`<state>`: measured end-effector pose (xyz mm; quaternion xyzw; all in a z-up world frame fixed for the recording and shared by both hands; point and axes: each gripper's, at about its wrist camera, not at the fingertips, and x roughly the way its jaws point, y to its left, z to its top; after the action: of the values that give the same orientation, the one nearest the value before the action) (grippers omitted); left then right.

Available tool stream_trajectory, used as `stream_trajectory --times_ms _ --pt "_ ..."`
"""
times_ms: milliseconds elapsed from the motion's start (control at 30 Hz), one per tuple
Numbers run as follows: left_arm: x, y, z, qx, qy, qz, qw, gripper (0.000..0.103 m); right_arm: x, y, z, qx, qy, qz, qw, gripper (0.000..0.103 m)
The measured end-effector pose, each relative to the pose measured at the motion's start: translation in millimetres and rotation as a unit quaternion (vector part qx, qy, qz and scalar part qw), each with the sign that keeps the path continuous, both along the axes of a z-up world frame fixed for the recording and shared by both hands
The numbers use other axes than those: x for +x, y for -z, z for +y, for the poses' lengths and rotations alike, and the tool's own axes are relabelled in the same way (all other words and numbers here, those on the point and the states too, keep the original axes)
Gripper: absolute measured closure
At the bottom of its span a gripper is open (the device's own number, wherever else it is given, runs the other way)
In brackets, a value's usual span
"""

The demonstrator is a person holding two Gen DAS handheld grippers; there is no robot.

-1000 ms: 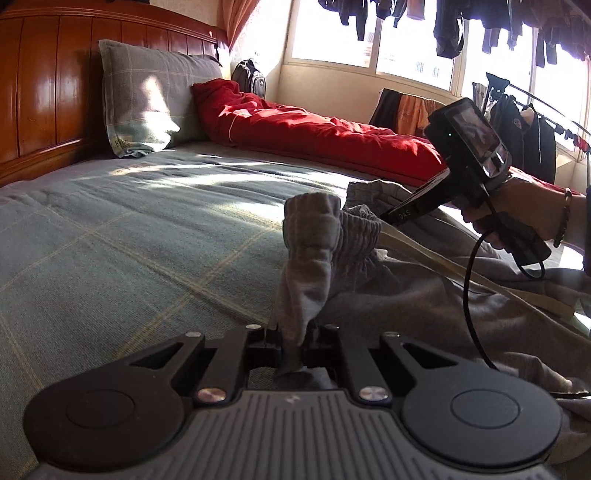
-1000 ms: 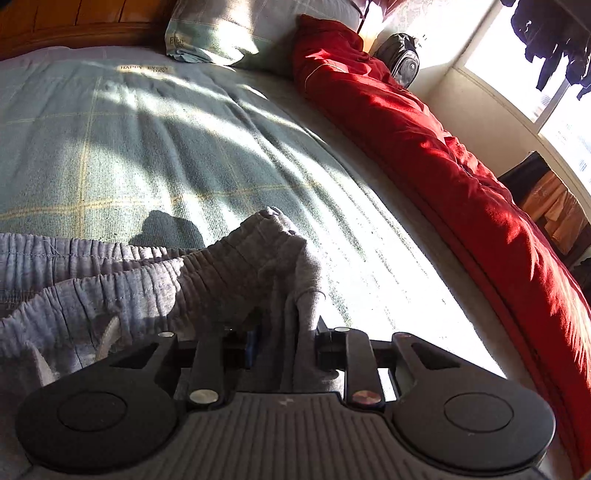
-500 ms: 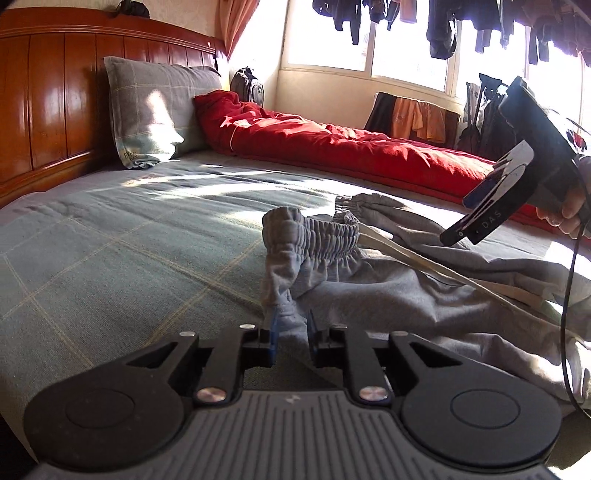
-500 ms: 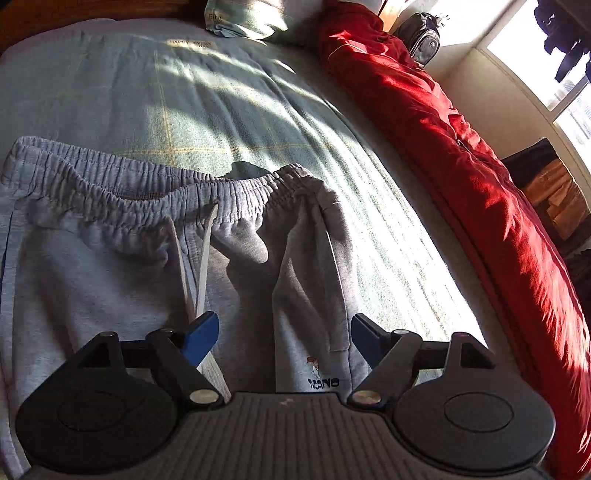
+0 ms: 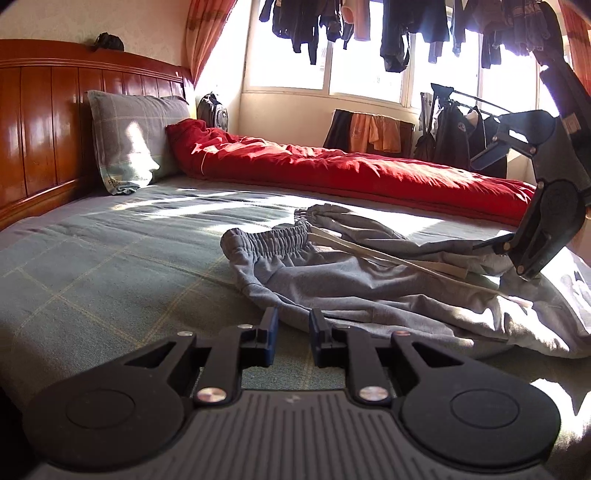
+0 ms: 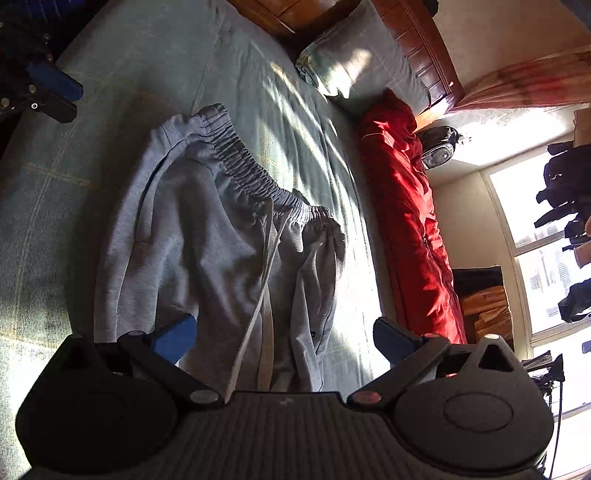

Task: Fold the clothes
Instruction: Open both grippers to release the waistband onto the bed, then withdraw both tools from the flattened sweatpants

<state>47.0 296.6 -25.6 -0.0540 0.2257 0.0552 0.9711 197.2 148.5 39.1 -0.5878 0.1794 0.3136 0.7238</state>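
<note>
Grey sweatpants point(image 5: 369, 284) lie spread on the blue-green checked bedsheet point(image 5: 110, 266), with the elastic waistband point(image 5: 280, 240) toward the headboard and white drawstrings point(image 5: 388, 258) trailing across them. My left gripper point(image 5: 293, 332) sits low at the near edge of the pants, slightly open with nothing between its pads. My right gripper point(image 5: 487, 201) hangs above the pants at the right, wide open. In the right wrist view, the right gripper point(image 6: 284, 334) looks down on the sweatpants point(image 6: 207, 236) and drawstrings point(image 6: 266, 280). The left gripper point(image 6: 51, 88) shows at the top left.
A red duvet point(image 5: 351, 170) runs along the far side of the bed. A grey pillow point(image 5: 129, 140) leans on the wooden headboard point(image 5: 44, 122). A backpack point(image 5: 212, 110) stands in the corner. Clothes hang at the window point(image 5: 369, 33) and on a rack point(image 5: 454, 129).
Both grippers have let go of the waistband and opened. The pants have dropped flat onto the sheet. The right gripper has risen, and the left has drawn back.
</note>
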Motion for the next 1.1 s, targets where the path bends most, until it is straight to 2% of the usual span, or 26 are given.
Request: stream_trajectory --times_ms 133,300,467,567,700,933,1100 --pt "-6 0 -6 0.006 0.015 0.008 0.9998 0.079 -15 15 -18 -0.044 0.043 0.011 0.998 0.000" --pt "-9 -12 -32 0.029 0.041 0.014 0.9986 0.079 -35 22 -51 -0.054 0.062 0.047 0.995 0.000" --pt "-16 -22 -63 0.056 0.058 0.019 0.9966 0.078 -44 15 -88 -0.028 0.058 0.057 0.996 0.003" --pt "-19 -25 -80 0.074 0.067 0.025 0.9947 0.078 -36 8 -107 -0.001 0.072 0.073 0.995 0.015" --pt "-20 -28 -98 0.092 0.074 0.032 0.9925 0.078 -22 0 -127 0.036 0.091 0.083 0.992 0.016" --pt "-6 -20 -117 0.082 0.089 0.050 0.9914 0.078 -17 0 -153 0.070 0.113 0.089 0.987 0.016" --pt "-1 -15 -129 0.077 0.109 0.055 0.9895 0.077 -29 -2 -172 0.067 0.117 0.086 0.987 0.016"
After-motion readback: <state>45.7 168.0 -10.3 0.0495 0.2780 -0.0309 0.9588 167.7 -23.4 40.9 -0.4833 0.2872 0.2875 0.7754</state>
